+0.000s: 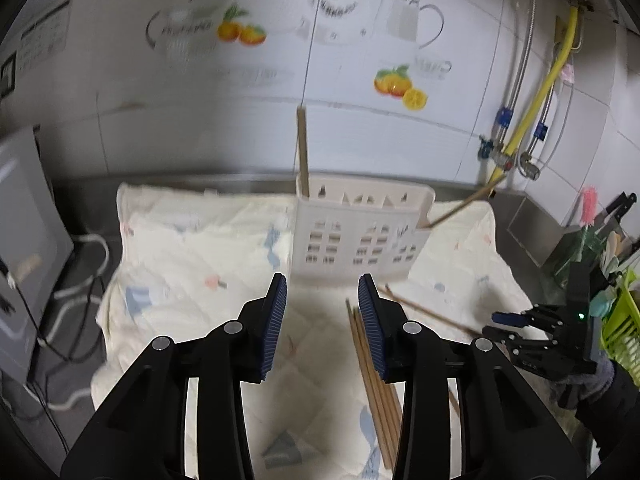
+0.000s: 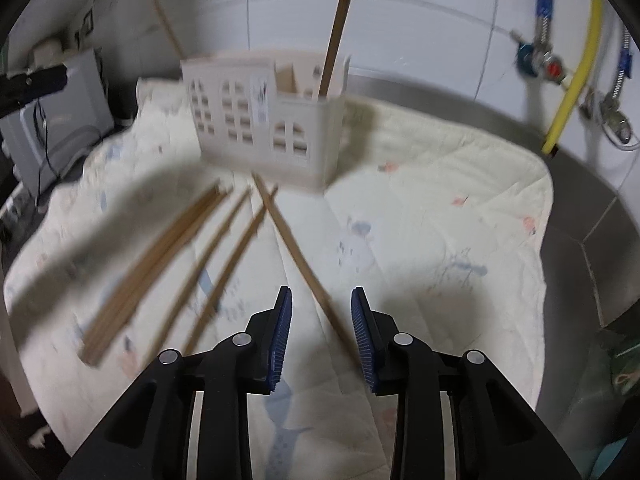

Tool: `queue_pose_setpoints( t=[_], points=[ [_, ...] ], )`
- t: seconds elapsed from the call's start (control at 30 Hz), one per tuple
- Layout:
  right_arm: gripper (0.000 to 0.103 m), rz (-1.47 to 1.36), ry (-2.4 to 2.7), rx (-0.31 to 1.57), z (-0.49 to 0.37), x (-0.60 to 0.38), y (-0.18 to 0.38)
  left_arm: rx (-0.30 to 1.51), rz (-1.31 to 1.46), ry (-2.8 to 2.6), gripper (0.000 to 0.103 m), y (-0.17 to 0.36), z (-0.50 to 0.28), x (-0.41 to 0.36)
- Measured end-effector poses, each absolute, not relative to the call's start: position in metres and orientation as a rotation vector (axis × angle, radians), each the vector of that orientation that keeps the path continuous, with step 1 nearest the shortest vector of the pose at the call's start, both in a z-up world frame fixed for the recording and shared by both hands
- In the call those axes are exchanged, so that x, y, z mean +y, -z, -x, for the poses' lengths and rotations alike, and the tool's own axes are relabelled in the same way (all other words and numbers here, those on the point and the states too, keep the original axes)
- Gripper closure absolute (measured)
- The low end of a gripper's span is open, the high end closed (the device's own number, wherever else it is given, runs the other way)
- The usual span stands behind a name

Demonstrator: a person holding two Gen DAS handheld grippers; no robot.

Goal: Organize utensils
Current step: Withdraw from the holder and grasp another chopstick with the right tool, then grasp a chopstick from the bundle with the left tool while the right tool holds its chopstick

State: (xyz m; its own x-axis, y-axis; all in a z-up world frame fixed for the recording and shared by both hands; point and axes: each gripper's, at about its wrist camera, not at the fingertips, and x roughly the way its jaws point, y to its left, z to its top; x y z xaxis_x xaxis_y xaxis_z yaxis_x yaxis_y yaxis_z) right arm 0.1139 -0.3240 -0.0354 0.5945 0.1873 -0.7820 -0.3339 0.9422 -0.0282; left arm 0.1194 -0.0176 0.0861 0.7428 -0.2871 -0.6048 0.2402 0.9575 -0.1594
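Going left to right in the right wrist view: a tight bundle of chopsticks (image 2: 148, 276) lies on the pale printed cloth (image 2: 440, 208), looks like three or four pressed together but the blur makes an exact count impossible, then two single chopsticks (image 2: 224, 264) lying apart from each other, then one more chopstick (image 2: 298, 258) crossing them on a diagonal and running down between the fingers of the right gripper (image 2: 321, 340), whose jaws stand apart with neither pad touching it. Behind all that sits one cream holder (image 2: 256, 120) shaped like a little house, with two chopsticks in it, one (image 2: 338, 28) near upright on the right side and one (image 2: 168, 28) leaning out on the left. In the left wrist view the left gripper (image 1: 322, 328) has its jaws apart too, nothing between them, the bundle lying just right of its right finger
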Motion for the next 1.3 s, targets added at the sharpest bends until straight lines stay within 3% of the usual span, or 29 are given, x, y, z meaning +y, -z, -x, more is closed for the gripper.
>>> queue_pose_setpoints(
  t=[0.3,0.73,1.2,1.3],
  points=[
    [0.082,0.258,-0.327,0.938,-0.133,-0.326,0.069,0.771,0.119,0.282,0.065,-0.037,-0.105,-0.01],
    [0.089,0.326,-0.335,0.928,-0.13,-0.317,0.074,0.845,0.126,0.311,0.065,-0.002,-0.088,-0.018],
    [0.096,0.285,-0.327,0.831,-0.08,-0.294,0.033,0.95,0.093,0.418,0.066,0.047,-0.063,-0.058],
    [0.096,0.252,-0.311,0.794,-0.066,-0.29,0.018,0.979,0.113,0.426,0.075,0.059,-0.064,-0.063]
  ],
)
